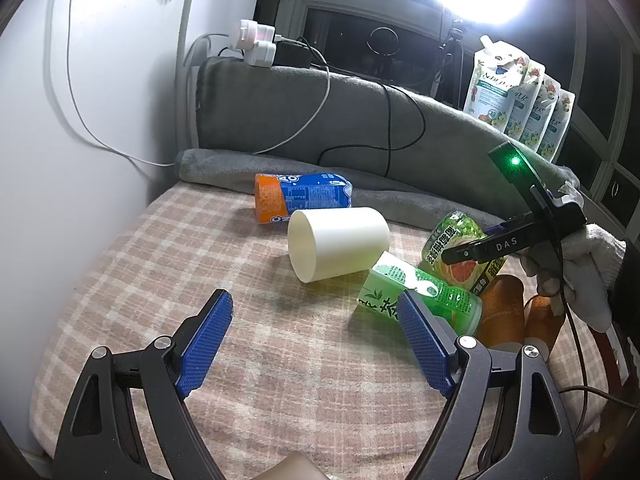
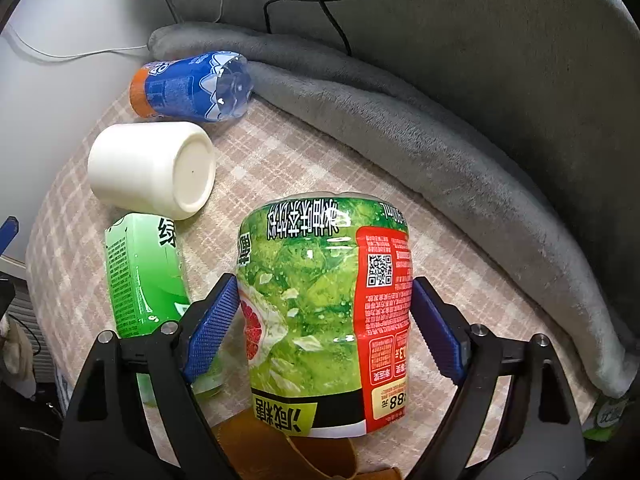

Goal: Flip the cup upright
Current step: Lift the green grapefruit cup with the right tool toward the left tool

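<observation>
- The right gripper point(image 2: 324, 320) is reaching level over the checked cloth point(image 2: 280, 160), its blue fingers point(image 2: 212, 328) flanking a green grapefruit-picture bottle point(image 2: 320, 312); whether they are squeezing it, I cannot tell.
- The left gripper point(image 1: 316, 336) is hovering with its fingers spread wide, grasping nothing.
- The white cup point(image 1: 338, 244) is lying on its side between a blue-and-orange bottle point(image 1: 304, 196) and a green tea bottle point(image 1: 420, 292).
- "DAS" is showing on the right gripper's arm.
</observation>
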The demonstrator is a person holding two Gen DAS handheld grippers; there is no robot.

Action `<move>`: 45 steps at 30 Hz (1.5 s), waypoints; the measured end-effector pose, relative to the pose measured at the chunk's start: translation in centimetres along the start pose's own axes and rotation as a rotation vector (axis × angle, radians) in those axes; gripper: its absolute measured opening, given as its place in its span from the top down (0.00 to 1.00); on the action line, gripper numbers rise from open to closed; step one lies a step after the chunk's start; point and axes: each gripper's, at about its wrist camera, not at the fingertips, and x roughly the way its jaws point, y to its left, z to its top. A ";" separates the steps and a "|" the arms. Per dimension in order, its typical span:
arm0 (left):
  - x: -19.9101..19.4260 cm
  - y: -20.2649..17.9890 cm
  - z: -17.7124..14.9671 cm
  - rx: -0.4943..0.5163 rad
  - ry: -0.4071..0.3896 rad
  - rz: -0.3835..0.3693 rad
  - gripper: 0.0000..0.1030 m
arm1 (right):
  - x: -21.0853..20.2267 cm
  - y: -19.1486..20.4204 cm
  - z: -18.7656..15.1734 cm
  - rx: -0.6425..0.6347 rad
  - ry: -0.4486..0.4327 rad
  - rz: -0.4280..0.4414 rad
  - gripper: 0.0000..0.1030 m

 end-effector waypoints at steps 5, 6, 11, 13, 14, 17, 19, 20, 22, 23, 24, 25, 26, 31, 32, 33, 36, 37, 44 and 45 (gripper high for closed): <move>-0.1 0.0 0.0 0.002 -0.005 0.007 0.18 | -0.4 0.2 0.8 -0.002 -0.047 -0.017 0.15; -0.2 0.0 0.0 0.003 -0.006 0.009 0.18 | -0.8 0.2 0.9 -0.003 -0.062 -0.020 0.15; -0.8 0.1 0.1 0.011 -0.016 0.017 0.18 | -4.1 0.8 1.7 -0.031 -0.152 -0.033 0.15; -1.1 0.0 0.2 0.021 -0.021 0.022 0.18 | -5.7 1.4 1.6 -0.058 -0.183 -0.026 0.15; -1.3 0.0 0.2 0.027 -0.023 0.024 0.18 | -6.4 1.7 1.4 -0.076 -0.197 -0.022 0.15; -2.0 -0.2 0.4 0.051 -0.030 0.024 0.18 | -8.5 3.3 1.0 -0.139 -0.234 -0.011 0.15; -2.5 -0.2 0.5 0.068 -0.027 0.018 0.18 | -10.0 4.5 0.0 -0.184 -0.251 0.010 0.15; -2.7 -0.2 0.5 0.071 -0.027 0.022 0.18 | -10.5 5.1 -0.5 -0.206 -0.254 0.017 0.15; -3.2 -0.1 0.4 0.070 -0.032 0.031 0.18 | -11.3 6.4 -2.0 -0.254 -0.255 0.022 0.15; -3.5 0.0 0.3 0.070 -0.033 0.035 0.18 | -11.3 7.1 -2.7 -0.276 -0.252 0.027 0.15; -3.7 0.1 0.3 0.071 -0.031 0.034 0.18 | -11.3 7.9 -3.3 -0.297 -0.246 0.034 0.15; -3.9 0.1 0.2 0.072 -0.023 0.028 0.18 | -11.4 8.6 -4.1 -0.321 -0.239 0.044 0.15; -4.1 0.2 0.0 0.073 -0.009 0.022 0.18 | -11.3 9.5 -4.9 -0.343 -0.231 0.056 0.15; -4.9 0.3 -1.0 0.089 0.042 -0.003 0.18 | -9.9 13.5 -8.4 -0.462 -0.174 0.105 0.15; -5.0 0.3 -1.2 0.090 0.059 -0.018 0.18 | -9.4 14.3 -8.9 -0.486 -0.160 0.113 0.15; -5.1 0.2 -1.4 0.090 0.071 -0.029 0.19 | -9.0 15.1 -9.7 -0.512 -0.144 0.126 0.15; -5.3 -0.1 -2.1 0.114 0.100 -0.049 0.20 | -8.2 16.6 -11.4 -0.557 -0.107 0.170 0.15; -5.3 -0.2 -2.2 0.127 0.116 -0.061 0.20 | -7.8 16.8 -11.8 -0.568 -0.100 0.178 0.15; -5.4 -0.8 -3.7 0.181 0.187 -0.116 0.20 | -5.3 18.1 -13.1 -0.588 -0.031 0.229 0.15; -5.4 -0.9 -3.9 0.190 0.193 -0.127 0.20 | -4.9 18.1 -13.1 -0.588 -0.023 0.225 0.15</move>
